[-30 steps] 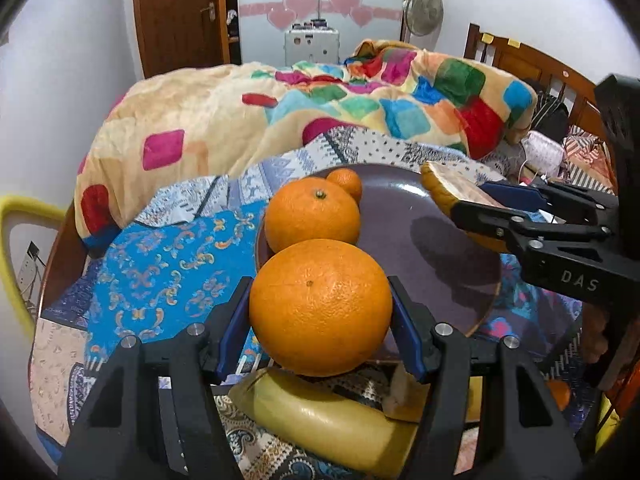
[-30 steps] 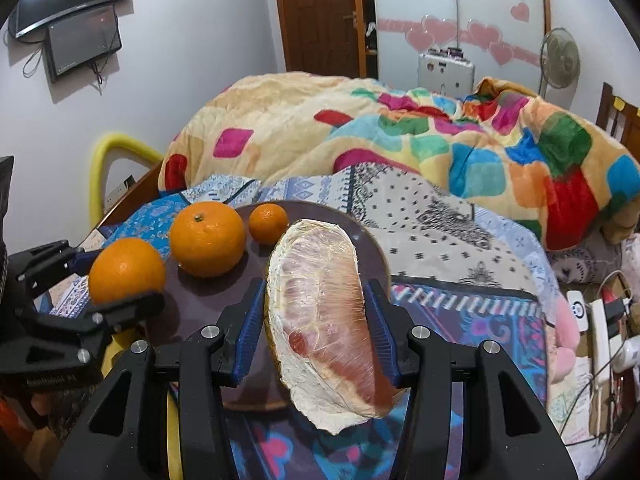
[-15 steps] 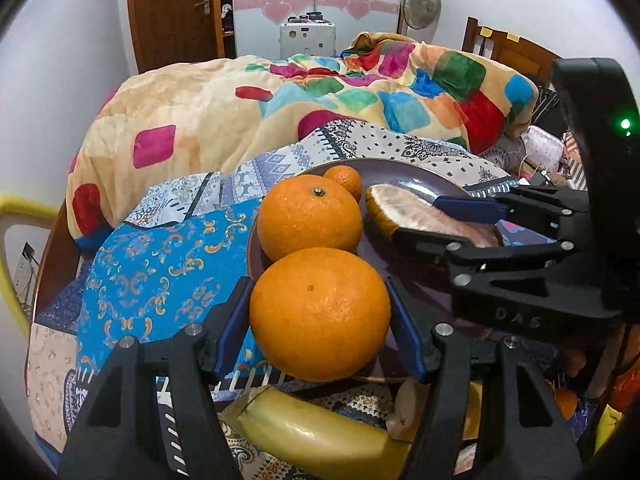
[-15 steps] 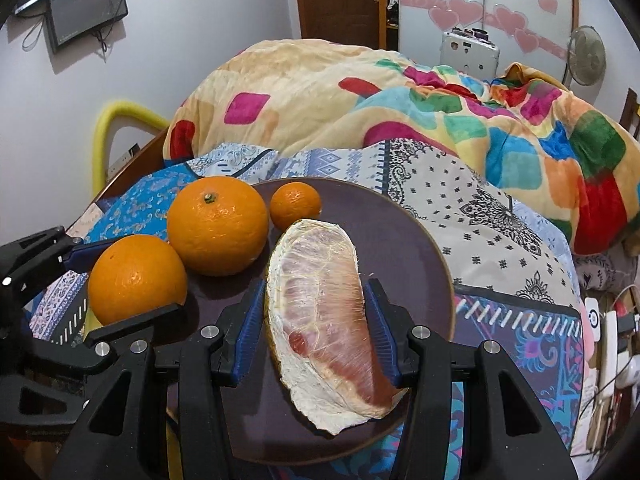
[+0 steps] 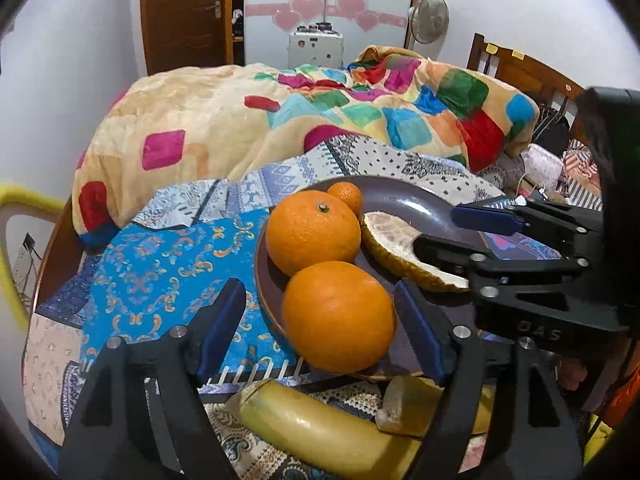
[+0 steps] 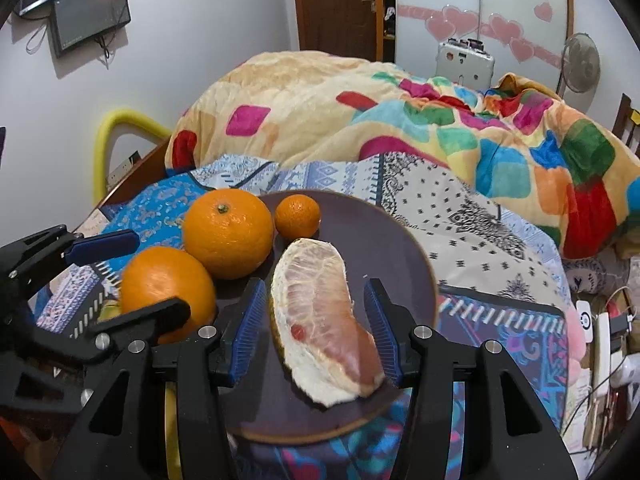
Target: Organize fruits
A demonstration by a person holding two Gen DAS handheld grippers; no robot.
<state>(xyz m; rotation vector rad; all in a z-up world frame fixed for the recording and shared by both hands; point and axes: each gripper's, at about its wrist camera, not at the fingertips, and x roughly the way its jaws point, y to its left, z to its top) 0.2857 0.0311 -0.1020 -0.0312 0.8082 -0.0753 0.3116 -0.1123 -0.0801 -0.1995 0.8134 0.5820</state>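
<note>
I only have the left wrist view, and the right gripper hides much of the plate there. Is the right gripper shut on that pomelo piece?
Observer: No. In the right wrist view the right gripper is open. The pomelo segment lies on the plate between its jaws, with a gap showing at the left pad.
Operator: Is there room on the plate beyond it?
Observer: Yes. The plate's right part is bare; the small mandarin and the large orange sit at its left.
Operator: Does the segment hang over the rim?
Observer: No. Its near end stops short of the plate's near rim.
</note>
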